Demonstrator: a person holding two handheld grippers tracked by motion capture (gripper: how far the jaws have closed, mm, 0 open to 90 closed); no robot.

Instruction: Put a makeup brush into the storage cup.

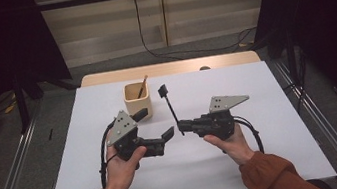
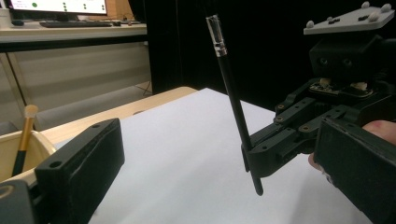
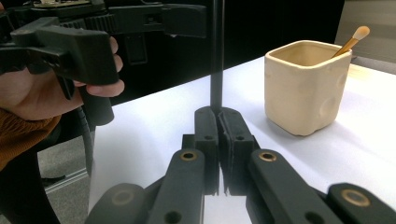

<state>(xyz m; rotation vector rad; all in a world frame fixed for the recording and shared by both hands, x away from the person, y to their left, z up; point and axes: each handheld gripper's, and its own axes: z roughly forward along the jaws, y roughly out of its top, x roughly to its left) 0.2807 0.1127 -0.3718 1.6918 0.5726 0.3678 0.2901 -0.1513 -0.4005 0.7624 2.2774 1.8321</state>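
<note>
**Brush in hand, cup next**

My right gripper [image 1: 180,127] pinches the slim black makeup brush [image 1: 170,105] low on its handle, upright at frame centre. My left gripper [image 1: 168,135] is spread, holding nothing. I judge the next move: carry it up-left into the square cream ceramic cup [image 1: 133,107] on the white bench [image 1: 247,163], beside the gold-handled brush [image 1: 142,86].

Counter [image 1: 267,160] open on near, right and far-right stretches. Cream square cup [image 1: 137,99] with wooden brush [image 1: 142,86] blocks far-left centre. Black brush [image 1: 169,105] stands tilted between left hand-held gripper [image 1: 167,135] and right hand-held gripper [image 1: 182,127], narrowing middle gap.
</note>
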